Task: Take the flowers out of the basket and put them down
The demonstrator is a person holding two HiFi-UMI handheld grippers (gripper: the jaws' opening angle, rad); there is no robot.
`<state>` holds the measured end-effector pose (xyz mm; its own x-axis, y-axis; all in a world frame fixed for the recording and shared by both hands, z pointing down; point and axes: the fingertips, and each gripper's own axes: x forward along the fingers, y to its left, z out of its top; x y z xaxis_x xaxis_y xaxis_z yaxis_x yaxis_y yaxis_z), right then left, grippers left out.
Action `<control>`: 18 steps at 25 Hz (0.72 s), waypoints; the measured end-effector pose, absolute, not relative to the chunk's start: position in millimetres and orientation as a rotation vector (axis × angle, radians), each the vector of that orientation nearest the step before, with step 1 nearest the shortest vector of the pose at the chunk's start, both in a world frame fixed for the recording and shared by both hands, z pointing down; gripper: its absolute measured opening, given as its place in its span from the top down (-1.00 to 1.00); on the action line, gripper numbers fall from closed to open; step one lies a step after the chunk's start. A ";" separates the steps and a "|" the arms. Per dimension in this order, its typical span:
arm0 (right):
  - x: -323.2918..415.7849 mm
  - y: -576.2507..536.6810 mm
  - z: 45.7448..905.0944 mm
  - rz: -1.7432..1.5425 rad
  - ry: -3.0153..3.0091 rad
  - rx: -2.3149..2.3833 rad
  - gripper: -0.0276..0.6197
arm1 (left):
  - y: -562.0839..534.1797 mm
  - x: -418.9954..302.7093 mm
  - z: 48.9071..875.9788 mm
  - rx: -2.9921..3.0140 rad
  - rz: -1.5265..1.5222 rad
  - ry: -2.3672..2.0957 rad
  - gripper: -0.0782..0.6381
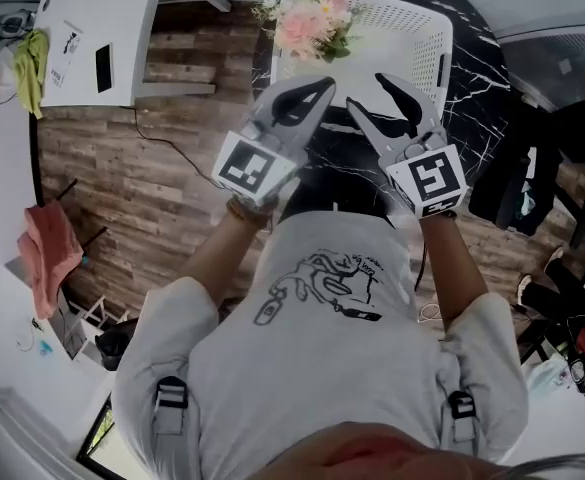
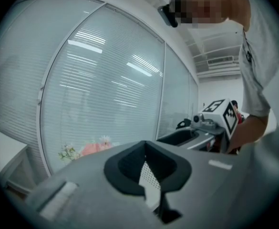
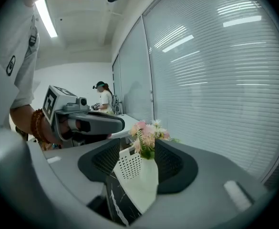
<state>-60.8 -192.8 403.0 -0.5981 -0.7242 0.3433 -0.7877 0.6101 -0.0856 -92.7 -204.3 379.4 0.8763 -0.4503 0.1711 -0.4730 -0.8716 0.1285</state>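
A bunch of pink and white flowers (image 1: 310, 23) stands in the near left corner of a white perforated basket (image 1: 412, 28) on a black marble table (image 1: 472, 58). My left gripper (image 1: 324, 88) hovers just short of the basket, shut and holding nothing. Beside it my right gripper (image 1: 369, 93) is open, with nothing between its jaws. In the right gripper view the flowers (image 3: 146, 135) and the basket (image 3: 132, 166) show beyond the gap, some way off. The left gripper view shows the flowers (image 2: 89, 149) to the left and a sliver of basket (image 2: 149, 178).
A white cabinet (image 1: 102, 28) with a yellow-green cloth (image 1: 30, 63) stands at the far left on the wooden floor (image 1: 132, 188). A pink cloth (image 1: 50, 253) hangs lower left. Dark clothes (image 1: 532, 168) lie to the right. Another person (image 3: 102, 97) stands far off beside the window blinds.
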 end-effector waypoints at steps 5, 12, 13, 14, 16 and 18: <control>-55.1 -213.5 440.3 0.382 -2.537 1.166 0.05 | -223.0 -85.8 408.6 2.905 0.243 -0.705 0.77; -44.0 -245.9 489.3 0.390 -2.511 1.062 -0.11 | -250.0 -79.1 439.2 2.879 0.272 -0.732 0.77; -43.2 -249.3 494.9 0.392 -2.508 1.044 -0.13 | -253.2 -79.3 442.7 2.876 0.277 -0.739 0.77; -42.8 -252.2 500.5 0.395 -2.506 1.025 -0.15 | -256.3 -80.1 445.9 2.870 0.280 -0.747 0.77; -43.6 -259.4 511.2 0.389 -2.513 0.986 -0.17 | -263.0 -83.3 451.2 2.853 0.275 -0.764 0.77; -47.0 -266.1 522.9 0.366 -2.529 0.929 -0.21 | -268.0 -86.7 456.0 2.844 0.275 -0.777 0.77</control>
